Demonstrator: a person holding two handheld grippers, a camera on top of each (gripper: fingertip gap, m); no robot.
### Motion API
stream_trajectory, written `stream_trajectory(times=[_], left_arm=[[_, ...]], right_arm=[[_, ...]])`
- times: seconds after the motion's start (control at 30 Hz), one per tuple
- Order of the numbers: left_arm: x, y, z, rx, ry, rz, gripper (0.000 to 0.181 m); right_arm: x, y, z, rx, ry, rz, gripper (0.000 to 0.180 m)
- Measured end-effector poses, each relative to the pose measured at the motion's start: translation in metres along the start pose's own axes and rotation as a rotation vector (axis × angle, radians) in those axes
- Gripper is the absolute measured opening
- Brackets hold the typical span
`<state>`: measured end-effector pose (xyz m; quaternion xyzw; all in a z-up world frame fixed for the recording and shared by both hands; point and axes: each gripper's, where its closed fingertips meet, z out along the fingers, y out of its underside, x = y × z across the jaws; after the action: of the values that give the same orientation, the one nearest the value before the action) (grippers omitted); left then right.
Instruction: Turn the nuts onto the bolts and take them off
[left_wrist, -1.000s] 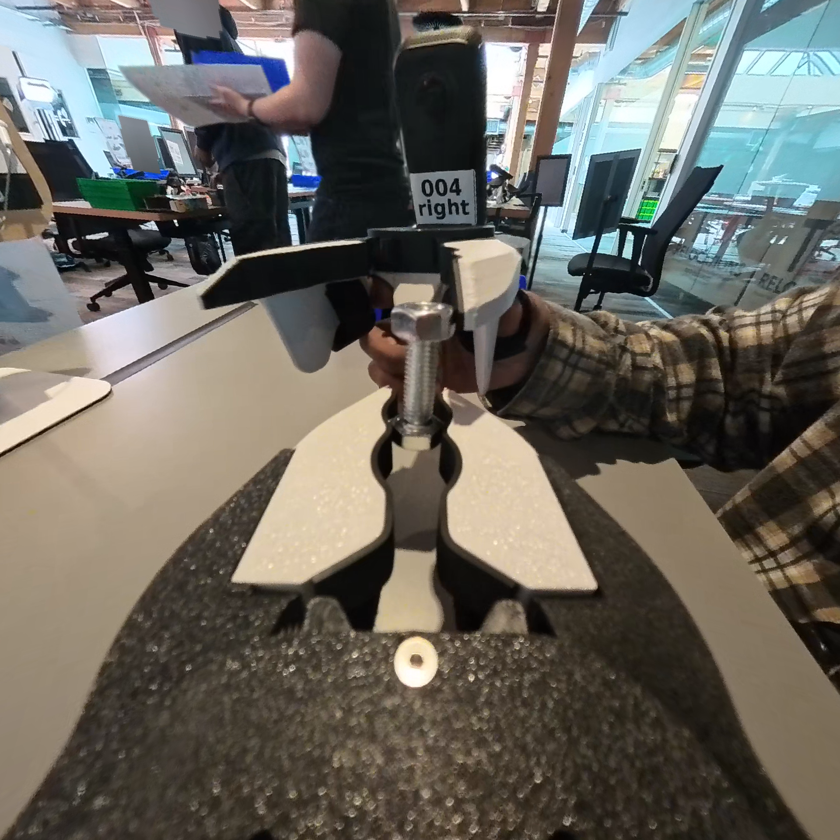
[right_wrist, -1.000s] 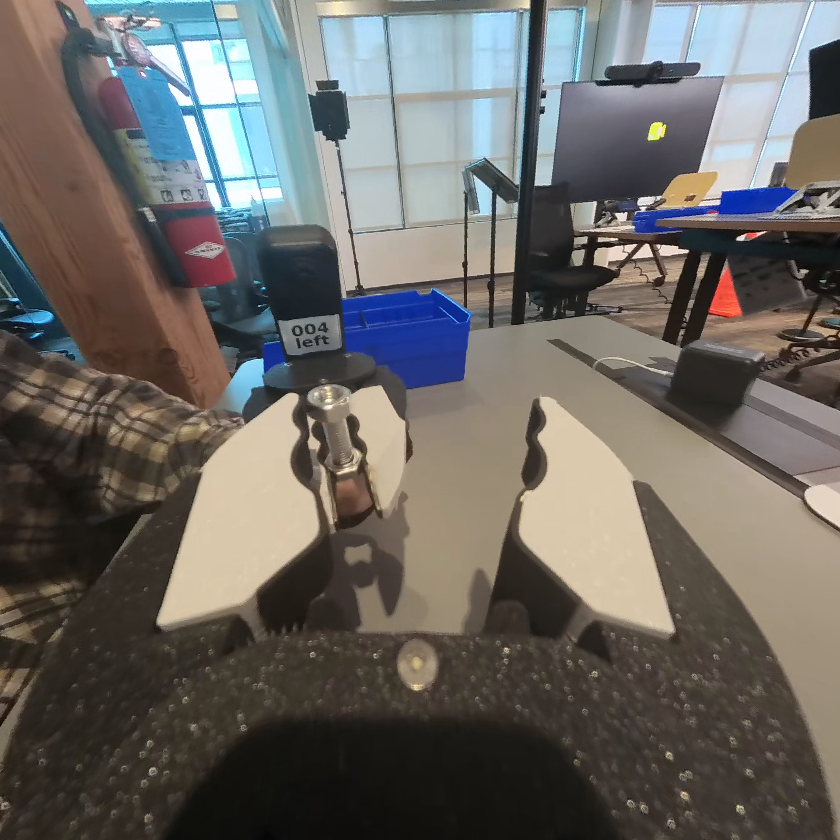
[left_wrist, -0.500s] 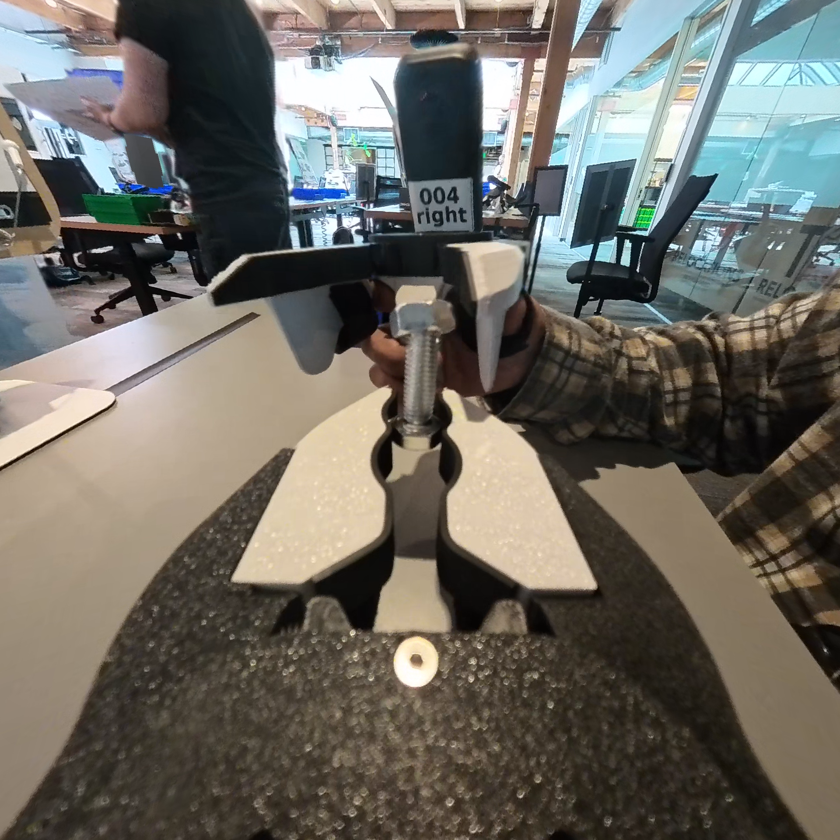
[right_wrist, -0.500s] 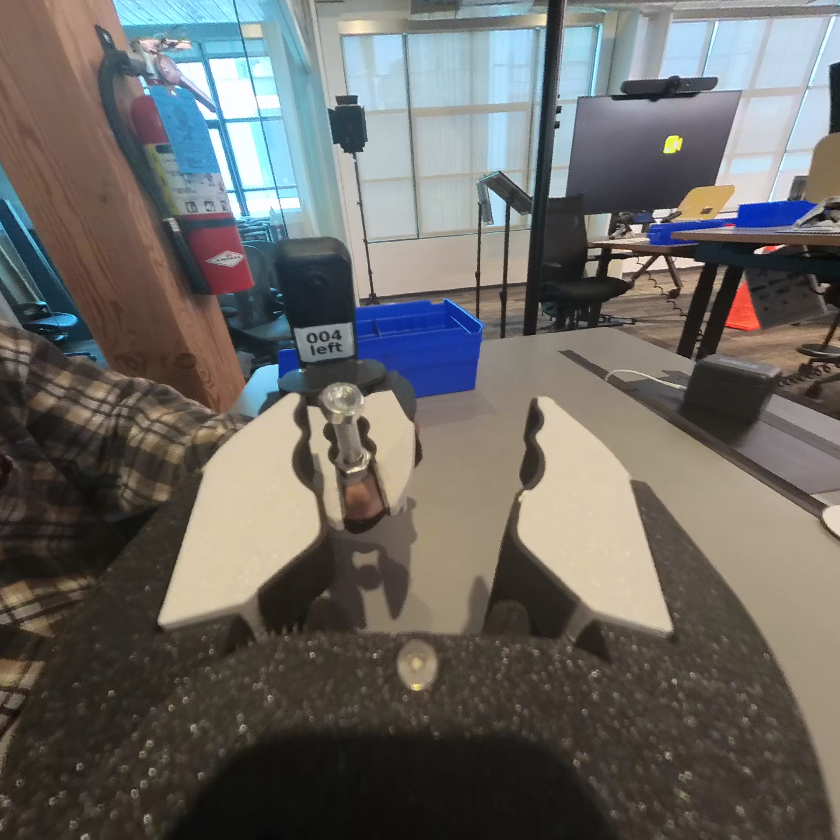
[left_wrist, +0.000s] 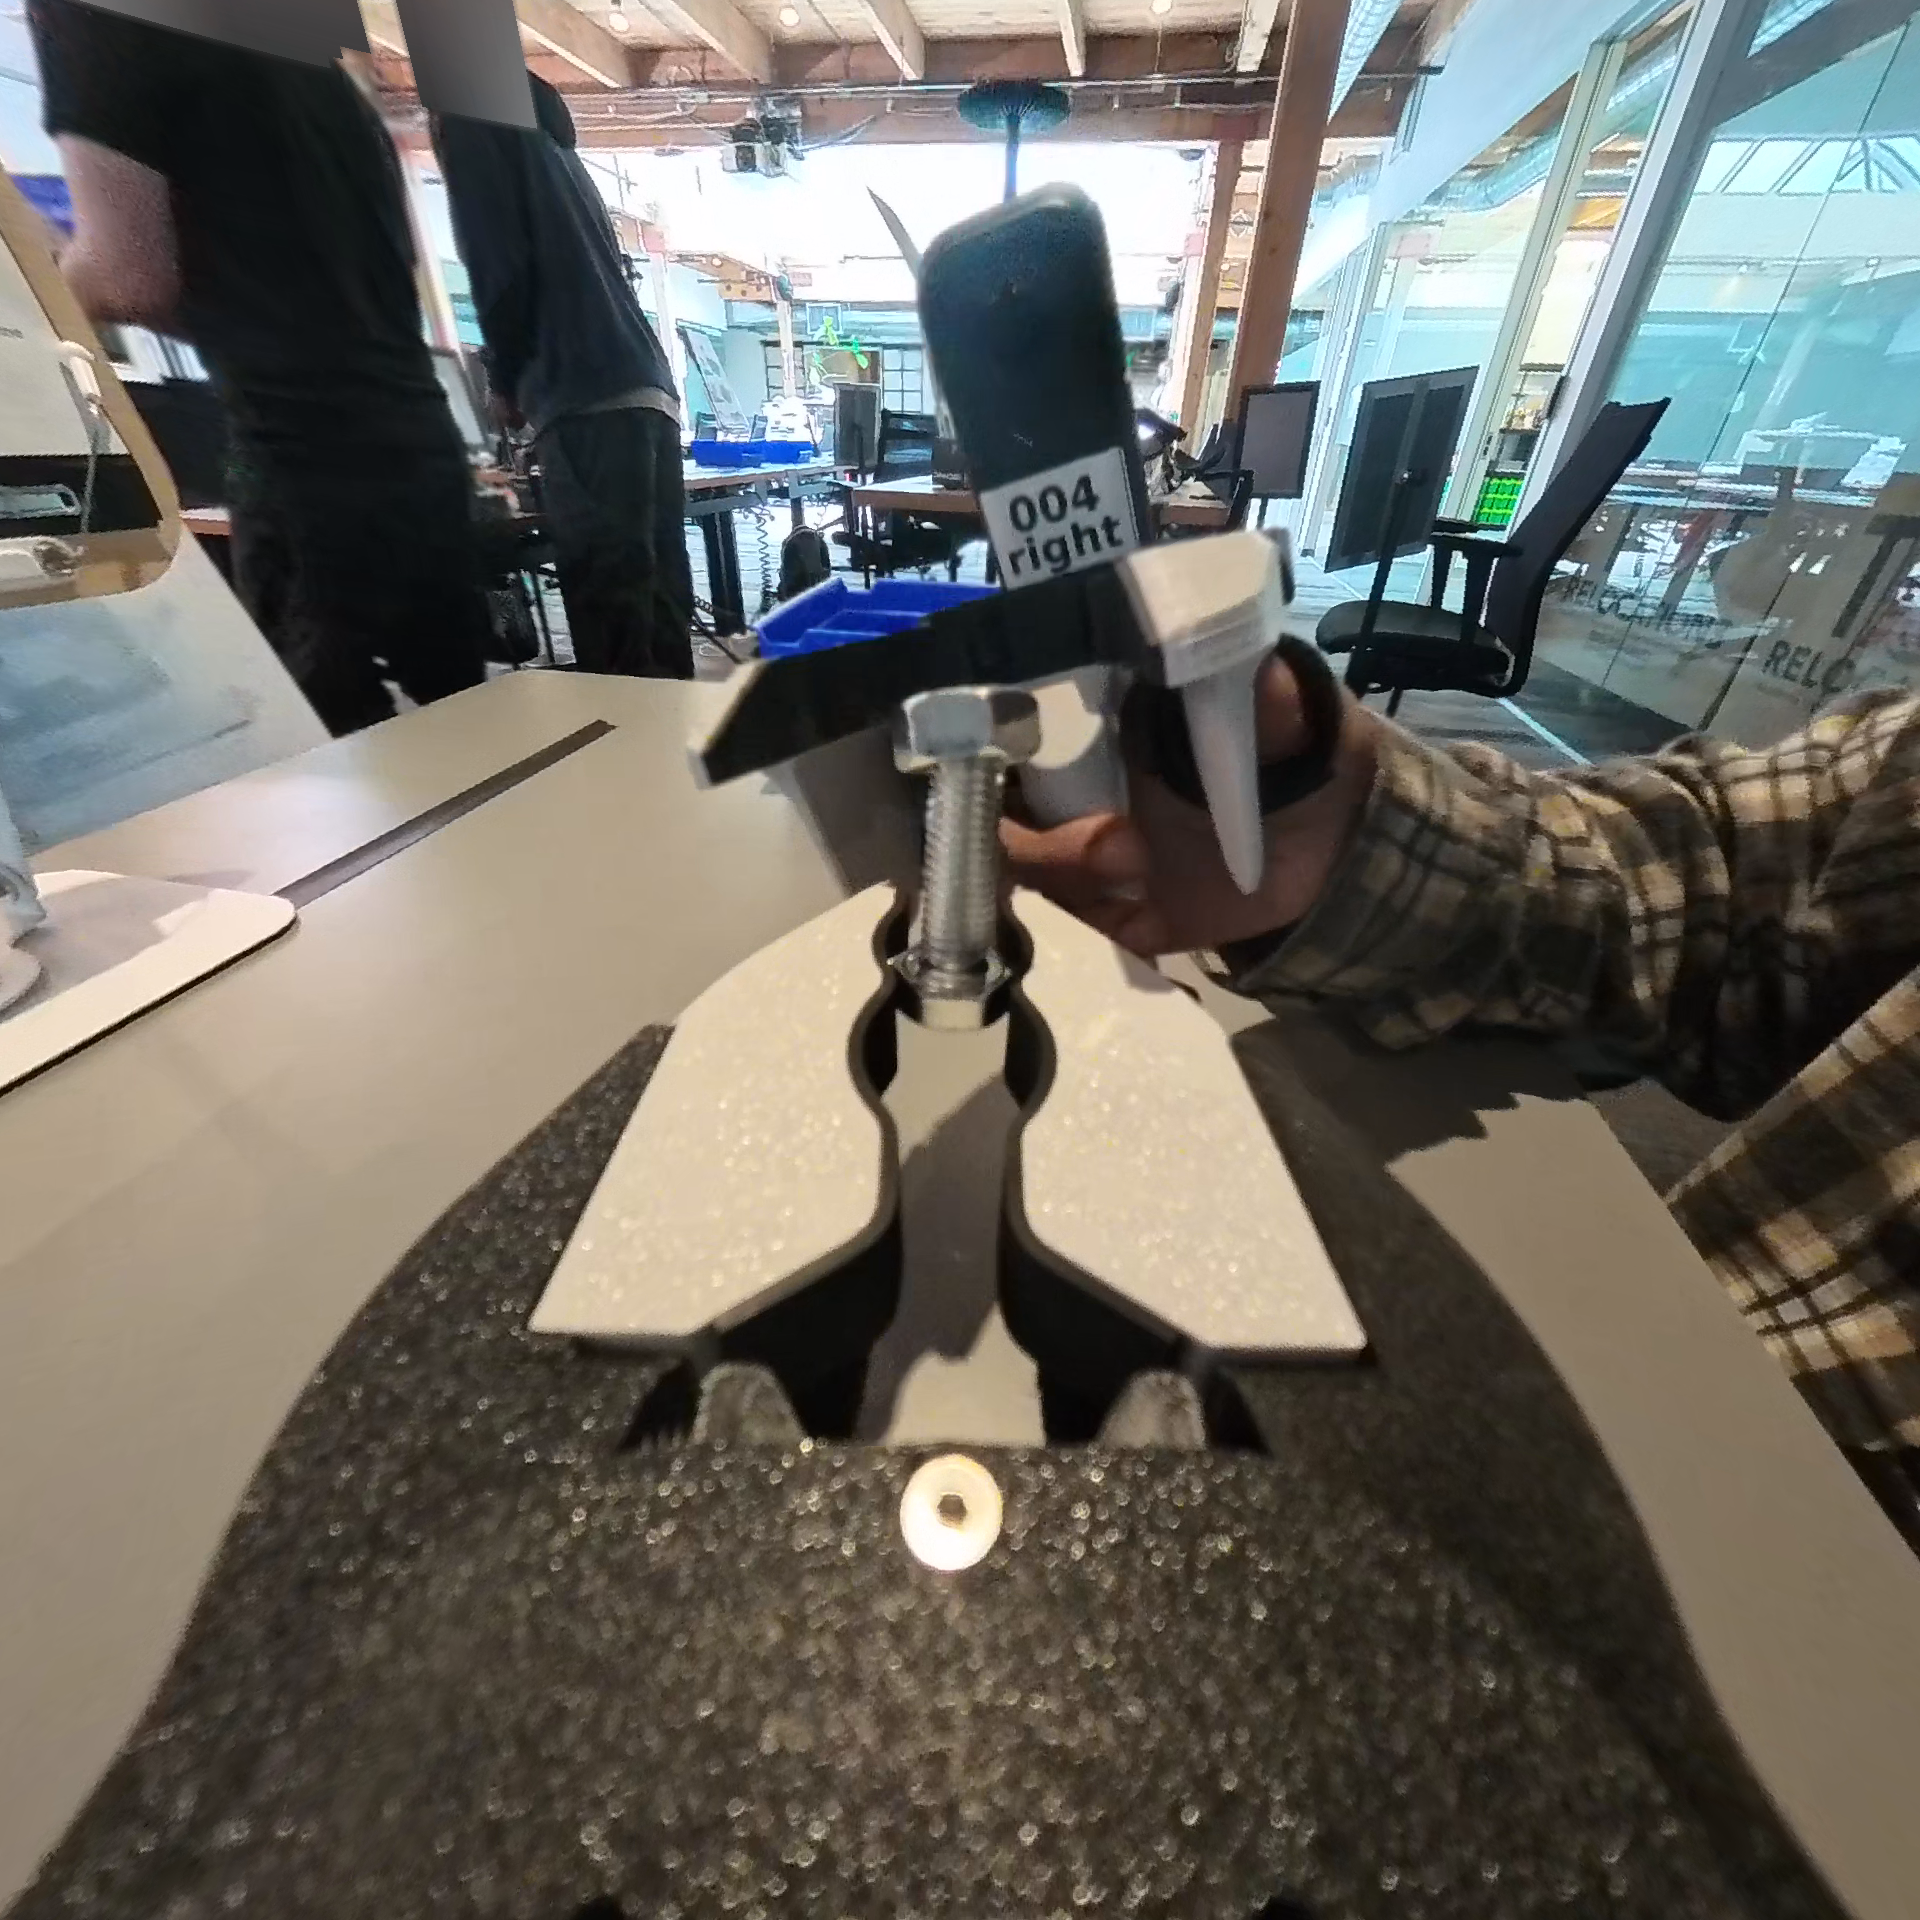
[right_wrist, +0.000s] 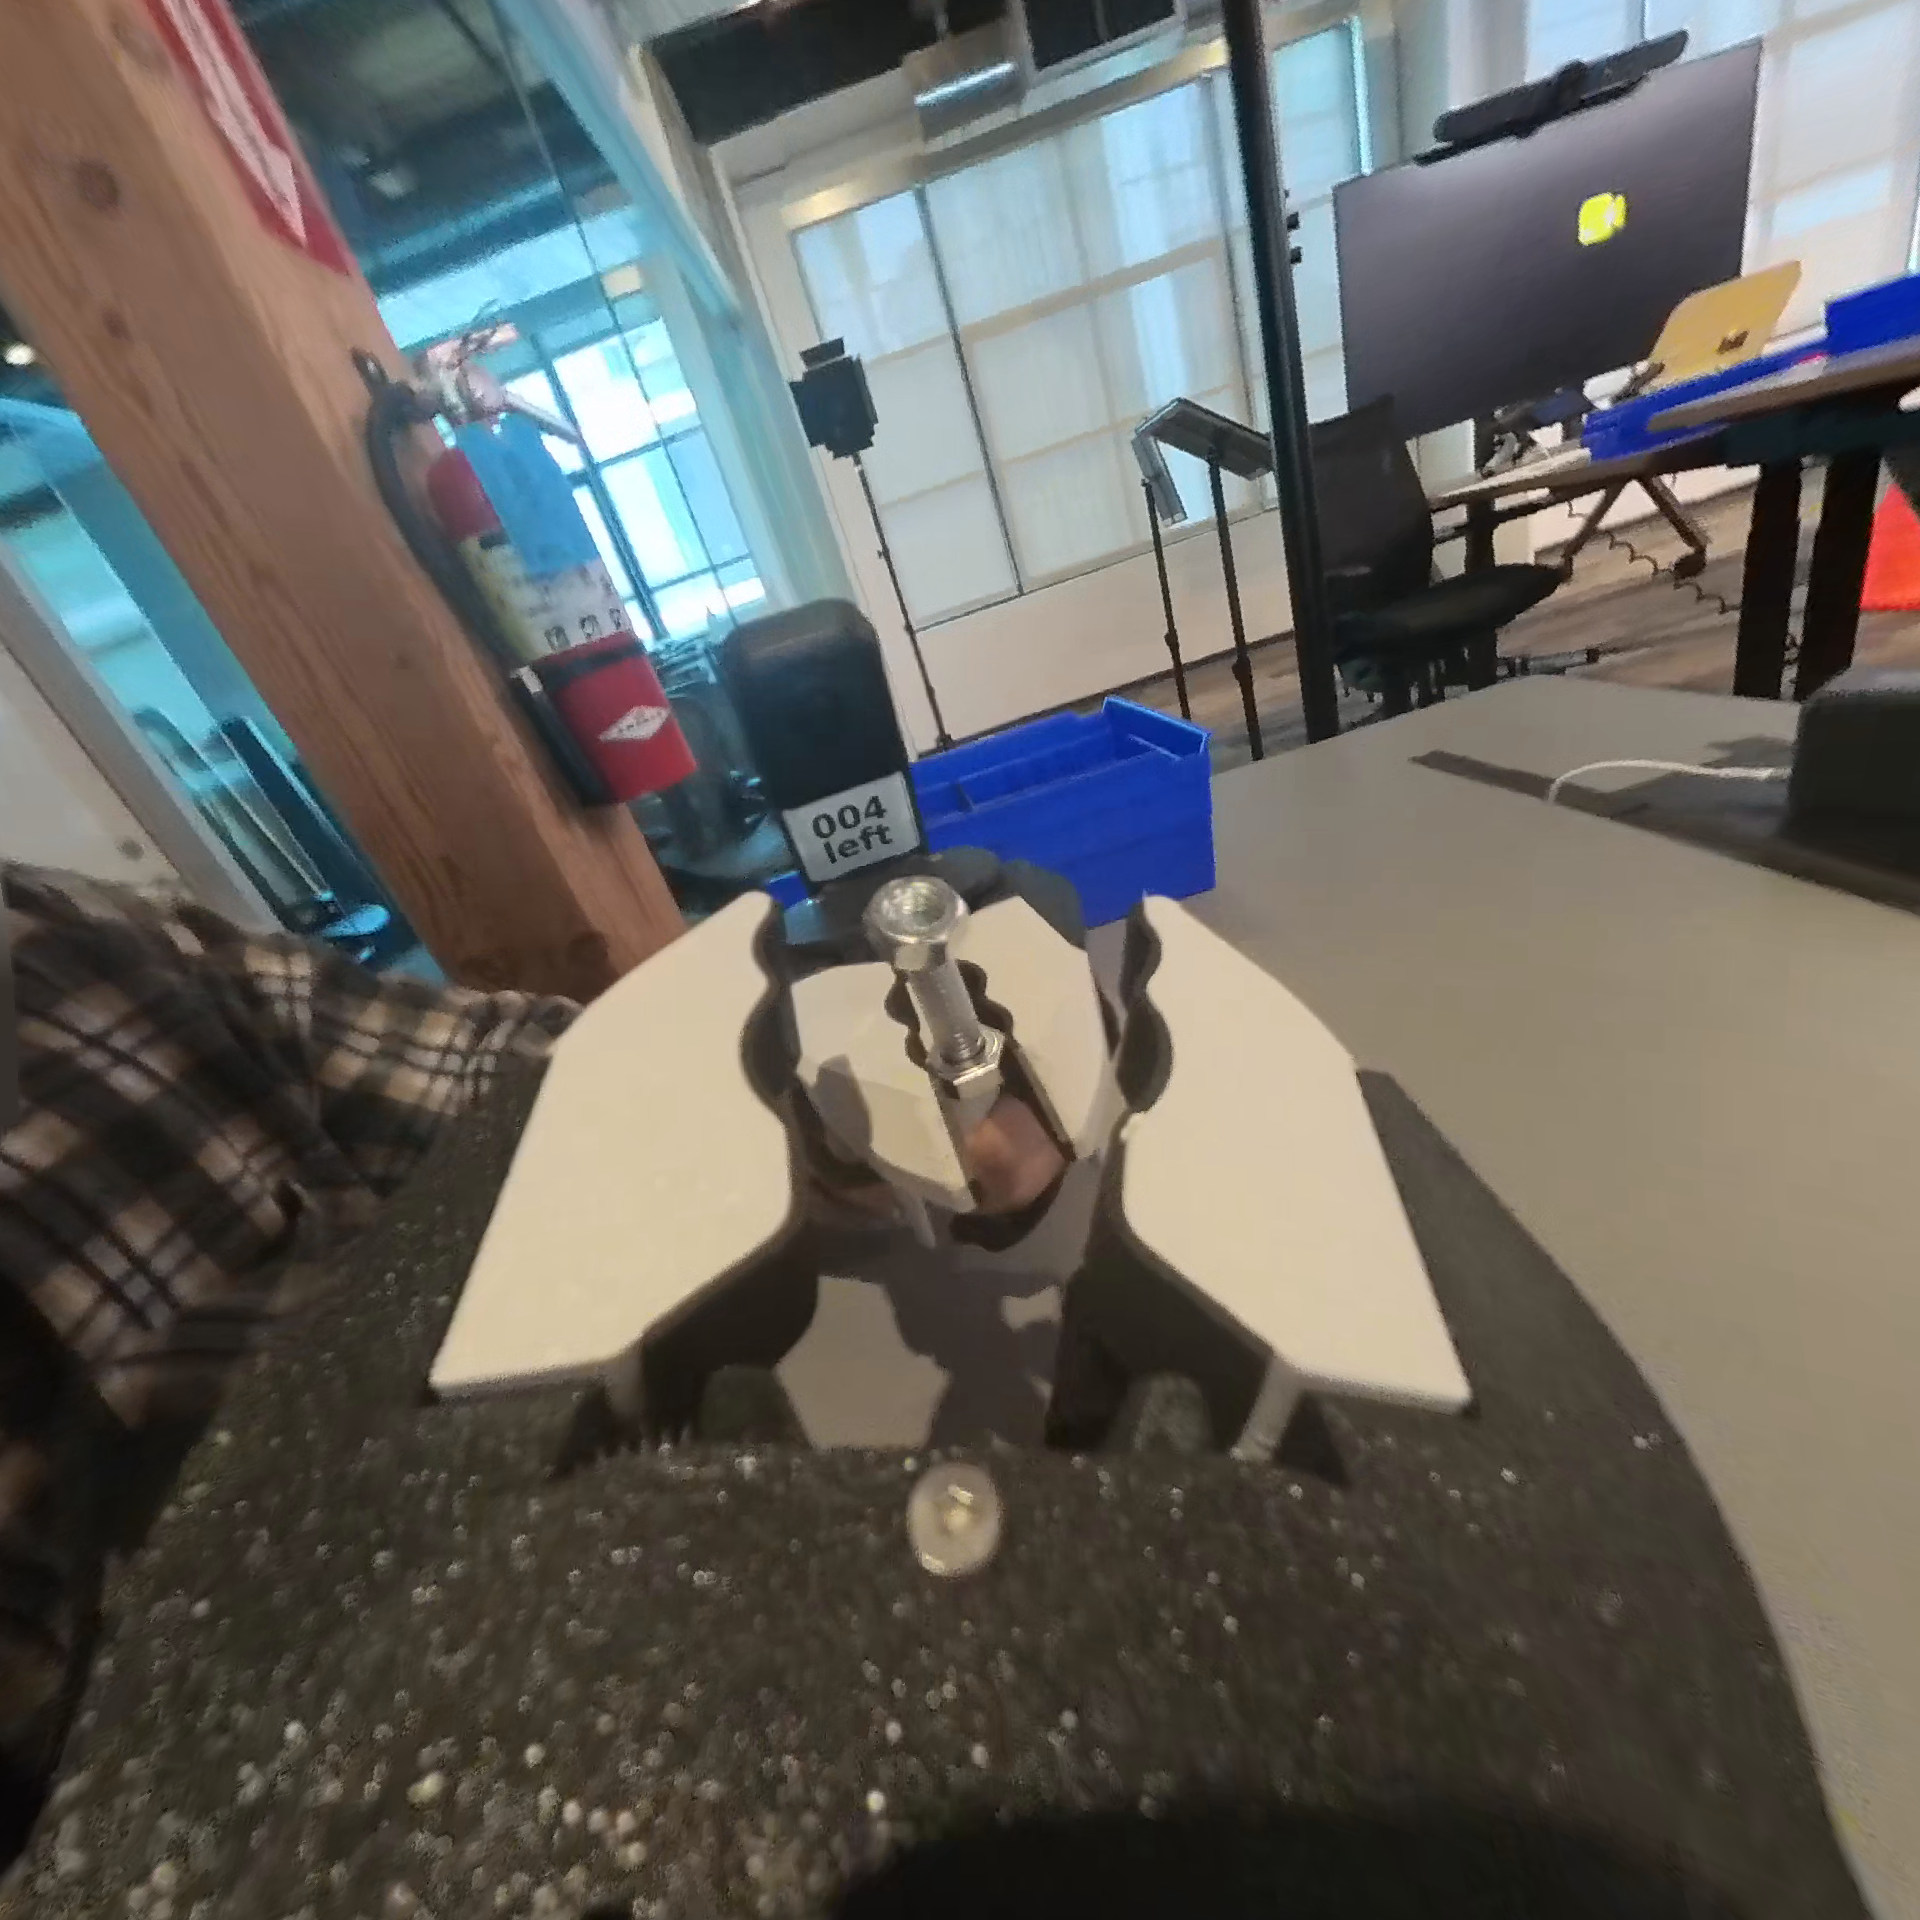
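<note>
Bolt (left_wrist: 958, 831) upright — nut (left_wrist: 951, 977) pinched by left gripper (left_wrist: 951, 992); right gripper (right_wrist: 945, 997) spread, seemingly just flanking it.

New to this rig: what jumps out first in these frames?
A shiny steel bolt stands upright at centre, head up, with a nut low on its thread, clamped by the left gripper. The right gripper, jaws open, faces it from the other side. Behind, a blue bin sits on the grey table.
</note>
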<state>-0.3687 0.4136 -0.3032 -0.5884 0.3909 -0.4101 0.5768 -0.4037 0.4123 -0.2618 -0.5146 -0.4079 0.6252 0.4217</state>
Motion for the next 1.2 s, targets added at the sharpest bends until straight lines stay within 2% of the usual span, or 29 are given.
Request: stream_trajectory(times=[0.3,0.6,0.77,0.9,1.2], left_arm=[[0.002,0.000,0.001,-0.003,-0.003,0.007,0.015],[0.002,-0.003,0.000,0.003,-0.004,0.010,0.015],[0.002,-0.002,0.000,0.005,-0.002,0.005,0.015],[-0.003,-0.002,-0.002,0.003,-0.012,-0.011,0.015],[-0.001,0.005,0.001,-0.057,-0.017,0.034,0.015]], right_arm=[[-0.004,0.003,0.008,0.035,0.024,0.058,0.043],[-0.002,0.003,0.012,0.025,0.028,0.033,0.041],[-0.002,0.004,0.013,0.014,0.040,-0.004,0.034],[-0.005,0.004,0.010,-0.034,0.033,-0.069,0.017],[-0.008,0.014,0.007,-0.270,0.018,-0.240,0.017]])
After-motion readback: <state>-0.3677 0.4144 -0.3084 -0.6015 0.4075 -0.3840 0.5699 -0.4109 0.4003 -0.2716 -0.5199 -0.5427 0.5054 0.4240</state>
